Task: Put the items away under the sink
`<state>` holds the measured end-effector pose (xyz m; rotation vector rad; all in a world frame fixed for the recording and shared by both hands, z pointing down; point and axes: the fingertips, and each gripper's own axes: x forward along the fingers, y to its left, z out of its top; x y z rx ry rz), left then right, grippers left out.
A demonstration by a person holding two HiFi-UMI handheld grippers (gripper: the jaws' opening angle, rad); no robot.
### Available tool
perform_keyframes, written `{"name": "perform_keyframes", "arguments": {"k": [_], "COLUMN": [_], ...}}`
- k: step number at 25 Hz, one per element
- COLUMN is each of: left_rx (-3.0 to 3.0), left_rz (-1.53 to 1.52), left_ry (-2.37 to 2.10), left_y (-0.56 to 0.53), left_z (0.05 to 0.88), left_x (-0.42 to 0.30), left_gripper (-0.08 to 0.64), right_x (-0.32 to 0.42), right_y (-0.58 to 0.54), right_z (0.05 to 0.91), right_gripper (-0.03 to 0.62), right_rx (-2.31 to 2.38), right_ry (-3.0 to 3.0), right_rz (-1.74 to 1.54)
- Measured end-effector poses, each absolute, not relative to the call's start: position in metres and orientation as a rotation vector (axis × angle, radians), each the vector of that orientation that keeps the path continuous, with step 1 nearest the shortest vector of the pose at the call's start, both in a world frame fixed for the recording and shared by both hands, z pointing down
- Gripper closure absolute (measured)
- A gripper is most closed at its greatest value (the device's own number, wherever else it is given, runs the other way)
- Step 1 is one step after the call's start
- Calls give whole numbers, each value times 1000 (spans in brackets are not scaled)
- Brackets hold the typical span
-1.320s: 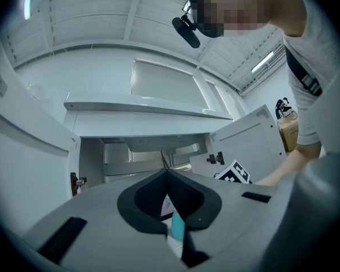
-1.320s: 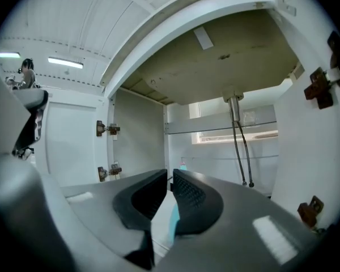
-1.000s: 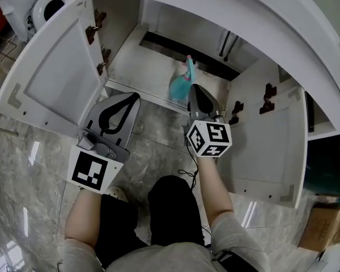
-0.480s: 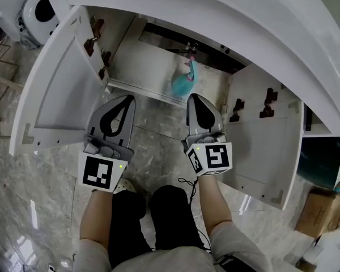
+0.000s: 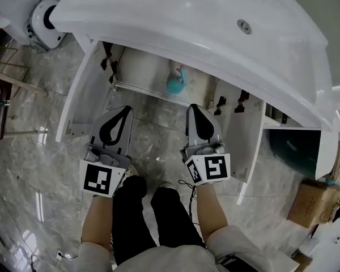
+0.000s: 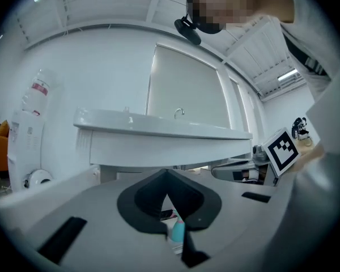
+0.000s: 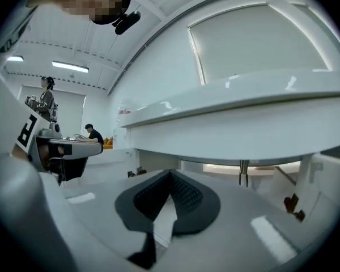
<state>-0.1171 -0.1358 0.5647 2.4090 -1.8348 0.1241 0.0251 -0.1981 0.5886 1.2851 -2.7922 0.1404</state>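
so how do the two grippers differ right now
The left gripper is turned so its black lining shows; the right gripper shows mostly grey shell. In the head view the right one's tip sits nearer the teal bottle than the left's. Both are shut and empty.

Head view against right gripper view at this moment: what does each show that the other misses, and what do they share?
Only the head view: the teal bottle standing inside the open cabinet, a drain hole, and a cardboard box on the floor. Only the right gripper view: the right gripper claw up close, jaws together with nothing between them, plus ceiling lights and a person far off. Both: the white sink, the left gripper and a dark door hinge.
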Motion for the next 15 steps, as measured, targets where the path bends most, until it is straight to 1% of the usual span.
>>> {"name": "perform_keyframes", "arguments": {"k": [9, 15], "left_rx": [2389, 2363], "left_rz": [102, 36], "left_ry": [-1911, -1973], "left_y": [-102, -79], "left_z": [419, 331], "left_x": [-111, -101], "left_gripper": [557, 557], "right_x": [52, 66], "right_y": [-159, -141], "right_z": [448, 356], "right_gripper": [581, 581], "right_rx": [1264, 1231], "right_ry": [-2774, -2812], "right_rz": [188, 130]}}
